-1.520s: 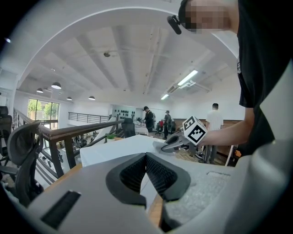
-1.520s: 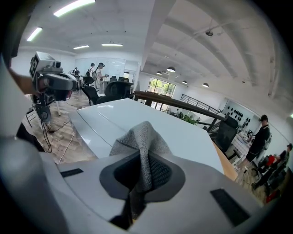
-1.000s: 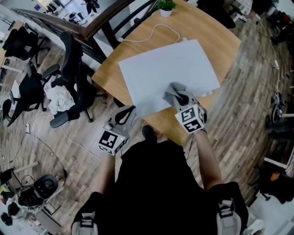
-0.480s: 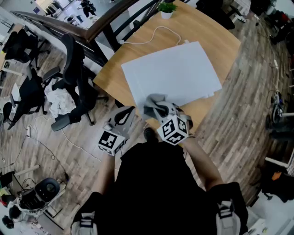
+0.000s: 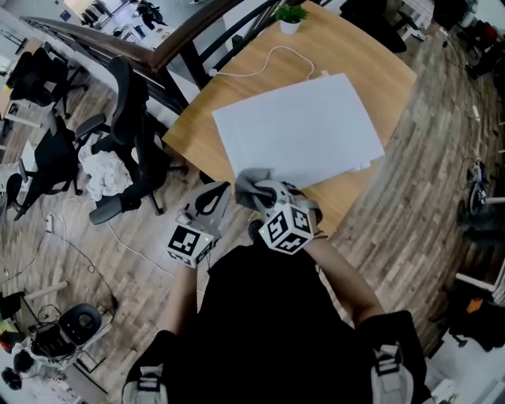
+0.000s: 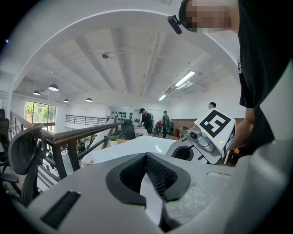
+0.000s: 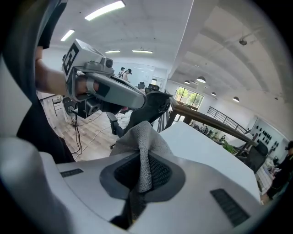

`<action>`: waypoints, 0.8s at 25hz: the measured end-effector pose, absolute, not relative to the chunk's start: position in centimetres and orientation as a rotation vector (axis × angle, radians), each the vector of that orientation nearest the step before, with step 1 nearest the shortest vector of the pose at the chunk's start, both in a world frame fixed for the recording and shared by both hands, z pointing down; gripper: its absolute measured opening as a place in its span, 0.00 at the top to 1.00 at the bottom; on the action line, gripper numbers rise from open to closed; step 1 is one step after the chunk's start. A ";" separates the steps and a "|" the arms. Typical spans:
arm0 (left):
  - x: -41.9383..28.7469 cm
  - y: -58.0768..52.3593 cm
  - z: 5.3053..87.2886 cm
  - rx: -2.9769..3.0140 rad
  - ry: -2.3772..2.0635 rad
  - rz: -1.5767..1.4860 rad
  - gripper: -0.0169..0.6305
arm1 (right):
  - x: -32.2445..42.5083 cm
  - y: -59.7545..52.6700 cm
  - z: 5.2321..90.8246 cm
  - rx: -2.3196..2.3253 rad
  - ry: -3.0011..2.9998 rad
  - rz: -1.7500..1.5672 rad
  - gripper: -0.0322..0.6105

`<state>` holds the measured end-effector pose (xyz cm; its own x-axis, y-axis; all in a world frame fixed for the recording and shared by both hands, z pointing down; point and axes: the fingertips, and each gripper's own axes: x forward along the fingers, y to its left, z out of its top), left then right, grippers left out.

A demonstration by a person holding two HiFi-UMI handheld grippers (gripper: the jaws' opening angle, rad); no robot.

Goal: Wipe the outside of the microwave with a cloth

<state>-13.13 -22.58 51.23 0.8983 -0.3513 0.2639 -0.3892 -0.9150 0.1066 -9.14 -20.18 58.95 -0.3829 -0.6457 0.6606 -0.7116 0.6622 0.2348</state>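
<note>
The microwave (image 5: 300, 130) shows as a white box seen from above on a wooden table (image 5: 371, 55). My right gripper (image 5: 264, 193) is shut on a grey cloth (image 5: 251, 187) at the microwave's near left corner. In the right gripper view the cloth (image 7: 142, 141) stands up between the pads, with the white microwave (image 7: 206, 146) just past it. My left gripper (image 5: 211, 201) hangs to the left of the cloth, off the table's edge, its jaws together with nothing in them. In the left gripper view the microwave (image 6: 132, 148) lies ahead of it.
A potted plant (image 5: 290, 14) and a white cable (image 5: 260, 59) sit at the table's far side. A dark railing (image 5: 166, 47) and an office chair (image 5: 130, 118) stand to the left. Wood floor surrounds the table.
My right gripper has dragged the cloth from the near right part of the microwave's top leftward to its near left corner. The left gripper has stayed put.
</note>
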 end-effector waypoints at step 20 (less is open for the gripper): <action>-15.8 -22.2 51.5 2.873 -0.663 0.359 0.97 | -9.8 -24.5 59.4 1.043 -2.085 0.106 0.93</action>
<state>-15.80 -22.16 51.53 0.8719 -0.4082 0.2704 -0.4494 -0.8864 0.1110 -9.80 -24.47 59.39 -0.3533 -0.6425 0.6800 -0.7084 0.6585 0.2541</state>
